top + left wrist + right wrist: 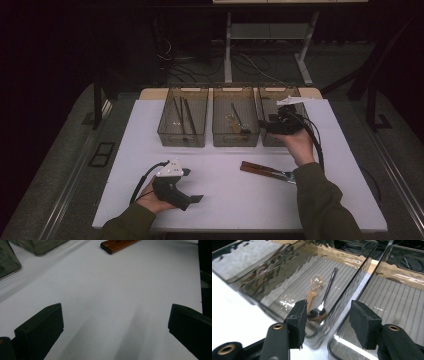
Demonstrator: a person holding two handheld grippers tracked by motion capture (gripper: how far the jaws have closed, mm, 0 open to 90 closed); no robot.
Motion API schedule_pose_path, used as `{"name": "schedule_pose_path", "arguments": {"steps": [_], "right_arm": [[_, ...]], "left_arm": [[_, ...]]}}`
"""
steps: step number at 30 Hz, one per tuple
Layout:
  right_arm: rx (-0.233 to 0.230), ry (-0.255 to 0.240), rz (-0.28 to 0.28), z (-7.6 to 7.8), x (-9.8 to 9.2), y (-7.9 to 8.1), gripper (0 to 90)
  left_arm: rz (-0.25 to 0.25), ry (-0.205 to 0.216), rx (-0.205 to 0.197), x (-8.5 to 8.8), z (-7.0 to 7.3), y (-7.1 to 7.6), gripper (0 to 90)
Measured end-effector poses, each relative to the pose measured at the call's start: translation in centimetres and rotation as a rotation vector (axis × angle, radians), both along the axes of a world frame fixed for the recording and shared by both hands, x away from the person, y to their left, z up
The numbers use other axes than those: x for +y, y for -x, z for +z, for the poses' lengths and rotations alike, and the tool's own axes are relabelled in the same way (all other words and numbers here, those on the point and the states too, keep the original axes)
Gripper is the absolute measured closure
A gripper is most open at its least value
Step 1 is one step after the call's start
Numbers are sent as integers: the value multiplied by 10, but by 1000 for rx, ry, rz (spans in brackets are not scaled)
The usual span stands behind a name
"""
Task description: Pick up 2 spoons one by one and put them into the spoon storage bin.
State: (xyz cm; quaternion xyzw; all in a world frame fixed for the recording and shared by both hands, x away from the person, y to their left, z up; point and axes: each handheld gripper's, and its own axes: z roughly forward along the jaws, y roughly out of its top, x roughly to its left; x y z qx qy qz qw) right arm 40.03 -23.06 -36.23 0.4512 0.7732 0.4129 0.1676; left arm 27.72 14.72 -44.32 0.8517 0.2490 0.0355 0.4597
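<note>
Left tool (192, 186) over white table (225, 195), dark room.

Metal spoon (325, 298) flat in middle bin (352, 282)

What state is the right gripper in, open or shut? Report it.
Open. In the right gripper view, the right gripper shows its black pads spread apart with nothing between them, above the smoky transparent plastic bins.

The left gripper (192, 186) rests low near the person, its fingers (40, 327) spread wide. The right gripper (265, 126) is held out farther forward, fingers (298, 320) parted and empty.
</note>
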Motion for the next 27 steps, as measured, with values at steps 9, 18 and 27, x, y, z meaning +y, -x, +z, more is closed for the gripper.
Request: {"name": "schedule_pose_path", "arguments": {"steps": [9,18,27], "right_arm": [[-32,-10,84,-1,-22,23,412],[-27,8,166,-11,-37,48,397],[16,46,233,-24,-48,71,515]], "left_arm": [[-1,-7,-10,3,1,-1,0],[-8,-12,-11,5,2,0,0],[2,-8,-7,6,1,0,0]]}}
